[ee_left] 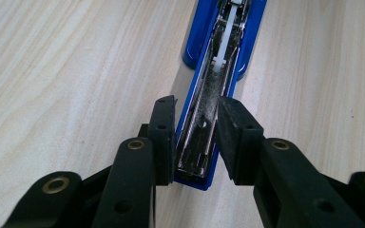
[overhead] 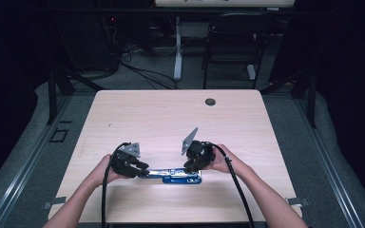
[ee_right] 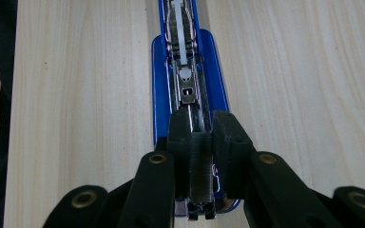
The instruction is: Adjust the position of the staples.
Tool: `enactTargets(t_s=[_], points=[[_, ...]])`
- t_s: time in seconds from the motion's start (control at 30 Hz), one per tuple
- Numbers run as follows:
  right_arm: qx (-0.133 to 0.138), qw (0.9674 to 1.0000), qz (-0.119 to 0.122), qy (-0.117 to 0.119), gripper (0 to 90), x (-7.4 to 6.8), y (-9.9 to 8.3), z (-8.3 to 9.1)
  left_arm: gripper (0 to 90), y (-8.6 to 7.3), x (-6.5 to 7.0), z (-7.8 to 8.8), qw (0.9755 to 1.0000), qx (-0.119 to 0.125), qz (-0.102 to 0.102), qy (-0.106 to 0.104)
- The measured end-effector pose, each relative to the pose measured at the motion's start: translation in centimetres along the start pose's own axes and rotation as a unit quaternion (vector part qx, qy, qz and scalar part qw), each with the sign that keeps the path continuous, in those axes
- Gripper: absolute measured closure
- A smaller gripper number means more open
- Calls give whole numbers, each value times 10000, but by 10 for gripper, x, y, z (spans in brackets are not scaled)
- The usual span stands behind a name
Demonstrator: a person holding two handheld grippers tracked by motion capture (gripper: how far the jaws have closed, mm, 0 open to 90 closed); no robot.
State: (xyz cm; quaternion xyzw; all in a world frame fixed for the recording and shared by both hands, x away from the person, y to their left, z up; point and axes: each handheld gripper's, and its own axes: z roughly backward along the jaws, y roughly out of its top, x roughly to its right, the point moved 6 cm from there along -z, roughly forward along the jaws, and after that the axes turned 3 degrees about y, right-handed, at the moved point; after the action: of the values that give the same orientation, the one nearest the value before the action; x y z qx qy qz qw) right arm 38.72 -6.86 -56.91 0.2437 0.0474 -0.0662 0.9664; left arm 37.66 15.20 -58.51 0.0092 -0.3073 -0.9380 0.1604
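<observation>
A blue stapler lies opened out flat near the front of the light wooden table, its metal channel facing up. My left gripper holds its left end. In the left gripper view the stapler runs away from the jaws, and the left gripper is shut on the blue and metal end with a pad on each side. My right gripper holds the other end. In the right gripper view the right gripper is shut on a ribbed grey metal part over the stapler's blue base.
A round dark grommet sits in the tabletop at the far right. A black chair and a white desk leg stand beyond the far edge. Cables trail from both grippers toward the front edge.
</observation>
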Motion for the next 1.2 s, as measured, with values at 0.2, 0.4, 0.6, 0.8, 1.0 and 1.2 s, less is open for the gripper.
enactTargets(t_s=[0.2, 0.4, 0.6, 0.8, 1.0, 1.2], points=[[-8, 9999, 96, -30, 781, -1, 0, -1, 689, 0, 0, 0, 10000, -1, 1, 0], [-56, 9999, 114, -20, 778, -2, -1, 0, 689, 0, 0, 0, 10000, -4, 3, -3], [-98, 9999, 78, 2, 759, -1, -4, 0, 689, 0, 0, 0, 10000, -4, 7, -4], [-64, 10000, 11, 28, 732, 0, -5, 3, 689, 0, 0, 0, 10000, -5, 9, 0], [13, 9999, -147, -49, 721, 2, -5, 7, 689, 0, 0, 0, 10000, -6, 6, -1], [80, 9987, -442, -228, 693, 2, 1, 2, 689, 0, 0, 0, 10000, -1, 6, -5]])
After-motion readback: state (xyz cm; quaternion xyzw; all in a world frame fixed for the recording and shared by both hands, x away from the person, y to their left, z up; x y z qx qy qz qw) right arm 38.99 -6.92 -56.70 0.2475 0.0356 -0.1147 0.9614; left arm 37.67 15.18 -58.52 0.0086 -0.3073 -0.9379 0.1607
